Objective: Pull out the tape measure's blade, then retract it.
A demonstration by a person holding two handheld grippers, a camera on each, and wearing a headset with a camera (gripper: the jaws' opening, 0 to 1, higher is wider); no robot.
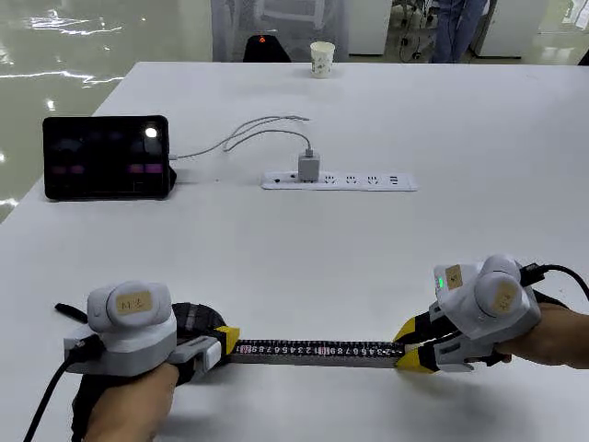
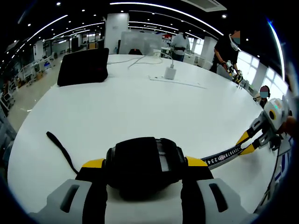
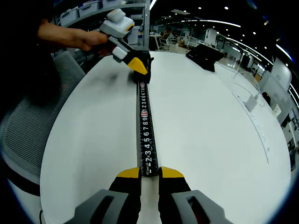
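Our left tongs point(image 2: 145, 163) are clamped around the black tape measure case point(image 1: 196, 320) at the near left of the white counter point(image 1: 386, 258). The blade point(image 1: 317, 350) lies drawn out flat toward the right, numbers up. Our right tongs point(image 3: 149, 173) are narrowed on its tip at the near right.

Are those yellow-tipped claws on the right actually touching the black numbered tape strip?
Touching. The right gripper view shows the right gripper with its yellow-tipped jaws pinched onto the end of the black numbered tape blade.
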